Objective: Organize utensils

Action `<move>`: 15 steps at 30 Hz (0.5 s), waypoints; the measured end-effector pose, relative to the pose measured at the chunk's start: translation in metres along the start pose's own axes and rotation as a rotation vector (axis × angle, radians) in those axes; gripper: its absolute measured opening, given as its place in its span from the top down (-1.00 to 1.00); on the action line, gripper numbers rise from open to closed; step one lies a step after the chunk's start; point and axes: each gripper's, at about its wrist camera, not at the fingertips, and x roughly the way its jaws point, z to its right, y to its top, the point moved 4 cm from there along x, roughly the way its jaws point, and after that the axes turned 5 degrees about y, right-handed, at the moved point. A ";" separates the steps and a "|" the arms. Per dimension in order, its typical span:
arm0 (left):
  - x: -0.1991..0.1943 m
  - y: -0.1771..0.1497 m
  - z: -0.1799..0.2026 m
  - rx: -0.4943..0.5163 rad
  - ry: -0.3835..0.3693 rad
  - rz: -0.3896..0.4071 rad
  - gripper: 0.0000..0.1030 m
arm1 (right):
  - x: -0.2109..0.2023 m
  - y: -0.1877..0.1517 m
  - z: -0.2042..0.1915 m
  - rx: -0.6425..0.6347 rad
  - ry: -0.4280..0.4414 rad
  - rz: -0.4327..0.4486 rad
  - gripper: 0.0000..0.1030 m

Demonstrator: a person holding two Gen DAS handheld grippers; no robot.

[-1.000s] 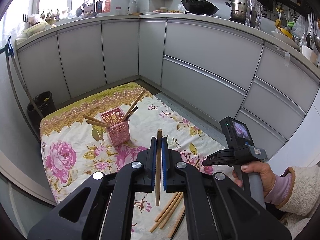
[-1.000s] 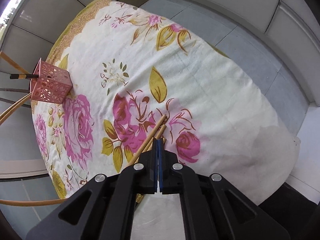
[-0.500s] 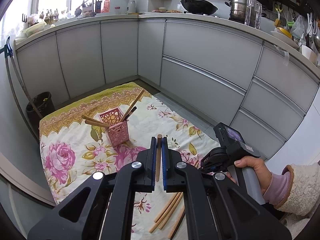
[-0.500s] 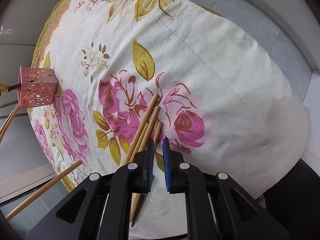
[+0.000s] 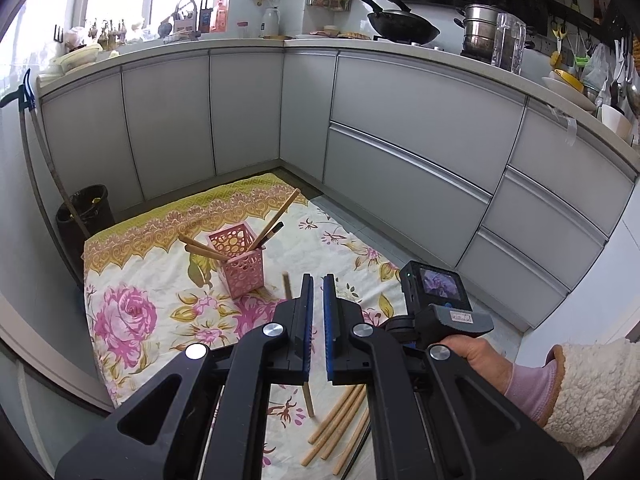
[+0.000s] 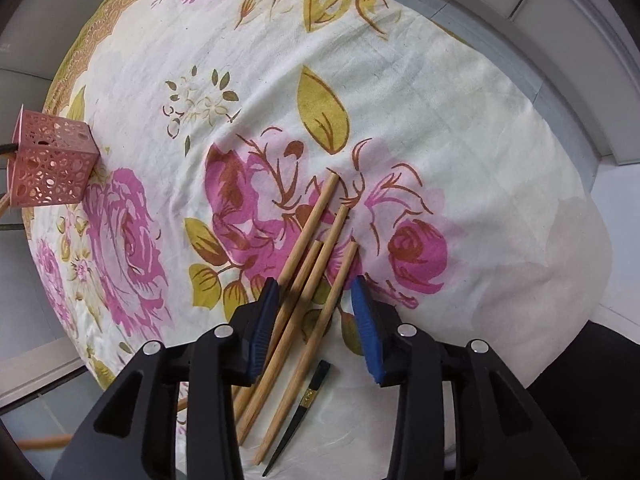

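A pink perforated holder (image 5: 242, 268) (image 6: 48, 168) stands on the floral cloth (image 5: 132, 312) (image 6: 440, 120) with several chopsticks (image 5: 276, 216) leaning out of it. My left gripper (image 5: 316, 320) is shut on a wooden chopstick (image 5: 286, 284), which leans left and is mostly hidden behind the left finger. Pointing straight down, my right gripper (image 6: 315, 282) has its jaws opening over several loose wooden chopsticks (image 6: 311, 220) (image 5: 340, 420). These lie between the pads, which do not press on them. A black chopstick (image 6: 298, 412) lies beside them.
Grey kitchen cabinets (image 5: 400, 128) wrap around the far side of the cloth. A black bin (image 5: 84, 216) stands at the left. Bare grey floor (image 5: 404, 240) runs along the cloth's right edge. A person's hand (image 5: 472, 356) in a fleece sleeve holds the right gripper's handle.
The right gripper's jaws went from shut to open while it sank closer to the loose chopsticks. The chopstick in the left gripper tipped from upright to leaning left.
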 end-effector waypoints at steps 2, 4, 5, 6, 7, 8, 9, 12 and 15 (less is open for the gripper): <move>-0.002 0.000 0.001 0.002 -0.001 0.005 0.92 | -0.002 -0.002 0.006 0.000 0.047 0.019 0.71; -0.003 -0.001 0.001 0.004 0.004 0.006 0.92 | -0.003 -0.003 0.015 0.008 0.101 0.027 0.77; -0.003 -0.001 0.002 0.003 0.008 0.007 0.92 | -0.005 -0.004 0.018 0.003 0.119 0.033 0.79; -0.004 -0.002 0.002 0.002 0.008 0.009 0.92 | -0.008 -0.005 0.019 -0.009 0.125 0.045 0.86; -0.005 -0.002 0.002 0.002 0.008 0.009 0.92 | -0.012 -0.005 0.023 -0.020 0.119 0.051 0.86; -0.005 -0.003 0.003 0.005 0.009 0.009 0.92 | -0.016 -0.005 0.025 -0.033 0.114 0.060 0.86; -0.006 -0.003 0.004 0.008 0.012 0.009 0.92 | -0.020 -0.005 0.029 -0.040 0.111 0.067 0.86; -0.002 -0.005 0.005 0.006 0.000 -0.010 0.91 | -0.030 -0.002 0.041 -0.037 0.126 0.054 0.86; 0.021 -0.012 0.005 0.002 0.000 -0.083 0.91 | -0.038 -0.002 0.048 -0.044 0.139 0.053 0.86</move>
